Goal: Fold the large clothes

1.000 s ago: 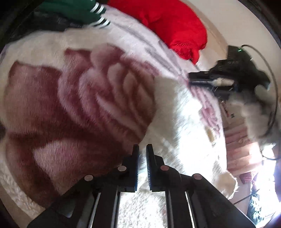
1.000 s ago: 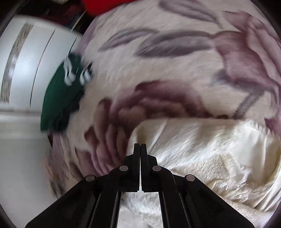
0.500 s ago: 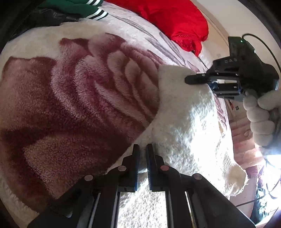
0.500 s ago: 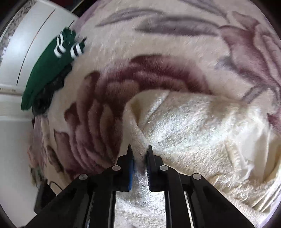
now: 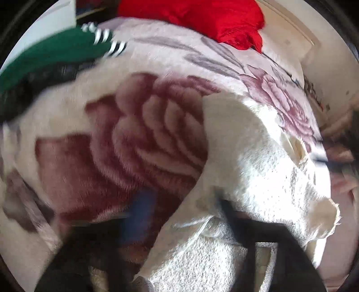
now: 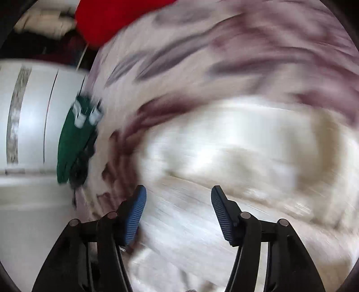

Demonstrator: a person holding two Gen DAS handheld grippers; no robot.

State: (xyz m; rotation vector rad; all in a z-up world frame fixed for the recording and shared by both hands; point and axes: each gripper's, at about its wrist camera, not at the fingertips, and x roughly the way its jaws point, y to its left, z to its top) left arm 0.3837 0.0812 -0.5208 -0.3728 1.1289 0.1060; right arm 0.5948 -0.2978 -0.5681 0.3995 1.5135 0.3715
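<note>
A cream fluffy garment (image 5: 253, 157) lies folded on a rose-patterned blanket (image 5: 139, 139). In the left wrist view my left gripper (image 5: 184, 213) is blurred, its jaws spread wide: the blue-padded left finger (image 5: 143, 215) is over the blanket, the right one over the garment's edge, which drapes between them. In the right wrist view my right gripper (image 6: 178, 211) is open and empty, just above the cream garment (image 6: 235, 152). Both views are motion-blurred.
A red garment (image 5: 202, 15) lies at the blanket's far side. A green garment with white stripes (image 5: 53, 51) over dark clothes sits at the far left, also in the right wrist view (image 6: 74, 139). White furniture (image 6: 27, 116) stands left of the bed.
Both grippers have opened and let go of the cream garment's edge. The garment now lies folded on the blanket. The right gripper has left the left wrist view.
</note>
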